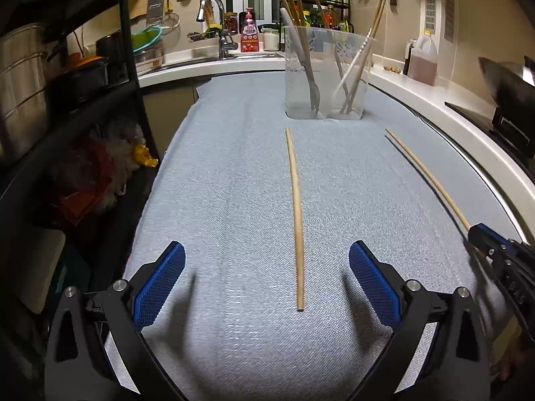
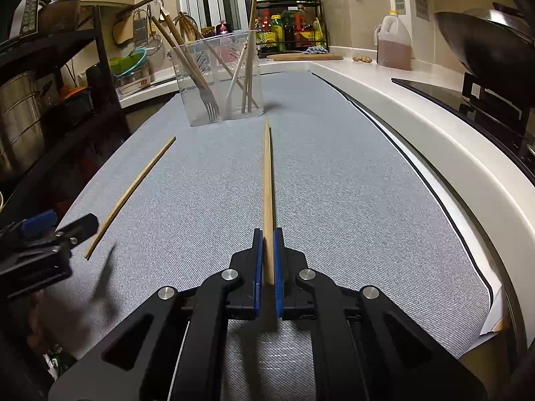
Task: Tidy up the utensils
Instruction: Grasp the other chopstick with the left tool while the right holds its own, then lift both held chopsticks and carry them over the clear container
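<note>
1. A grey woven mat [image 1: 234, 200] covers a kitchen counter, with a sink behind and a stove to the right.
2. The right gripper [image 2: 268, 244] is clenched on a wooden chopstick [image 2: 268, 180]. Its blue pads press both sides near one end, and the rest of the stick points ahead toward the container.
3. A second chopstick [image 1: 297, 214] lies loose on the mat, lengthwise, ahead of the left gripper [image 1: 267, 260].
4. The left gripper's jaws are spread wide and grasp nothing; the loose stick's near end lies on the mat between its two blue pads, touching neither.
5. A clear plastic container [image 1: 326, 77] stands upright at the far end of the mat. It holds a fork, several wooden chopsticks and a white utensil.
</note>
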### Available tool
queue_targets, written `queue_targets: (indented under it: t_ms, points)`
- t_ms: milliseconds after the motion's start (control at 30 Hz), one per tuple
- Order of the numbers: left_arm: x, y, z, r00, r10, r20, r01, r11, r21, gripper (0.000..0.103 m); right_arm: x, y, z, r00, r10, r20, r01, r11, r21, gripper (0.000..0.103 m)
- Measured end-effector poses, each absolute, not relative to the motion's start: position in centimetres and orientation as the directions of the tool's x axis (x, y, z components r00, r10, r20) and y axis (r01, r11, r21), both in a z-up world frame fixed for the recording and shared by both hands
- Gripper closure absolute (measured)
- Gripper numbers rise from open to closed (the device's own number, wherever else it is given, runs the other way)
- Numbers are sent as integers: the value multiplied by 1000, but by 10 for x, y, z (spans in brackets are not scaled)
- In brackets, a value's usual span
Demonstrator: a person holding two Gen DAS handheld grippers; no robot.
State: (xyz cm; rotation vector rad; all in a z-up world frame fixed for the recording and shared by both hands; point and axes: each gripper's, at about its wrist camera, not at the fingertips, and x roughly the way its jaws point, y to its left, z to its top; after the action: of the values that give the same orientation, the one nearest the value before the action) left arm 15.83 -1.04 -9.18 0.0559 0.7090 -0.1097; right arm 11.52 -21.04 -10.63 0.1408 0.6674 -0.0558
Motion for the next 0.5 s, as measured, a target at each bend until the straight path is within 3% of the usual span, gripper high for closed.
queue_targets:
  t_ms: [267, 333, 400, 433, 500]
  points:
    - [157, -11, -108, 767, -96, -634, 118, 993, -8, 44, 112, -220, -116, 783, 0, -622, 104, 986, 131, 96]
    - [156, -13, -109, 779, -108, -618, 132, 991, -7, 60, 110, -220, -118, 785, 0, -619, 104, 986, 132, 96]
    - [155, -16, -110, 791, -133, -597, 163, 987, -5, 92, 110, -220, -119, 790, 0, -613, 101, 986, 130, 96]
    - [154, -17, -111, 794, -150, -589, 183, 983, -3, 97, 110, -220, -119, 792, 0, -610, 101, 986, 131, 96]
    - [154, -18, -110, 796, -154, -585, 186, 983, -7, 98, 109, -219, -119, 799, -1, -601, 98, 987, 130, 96]
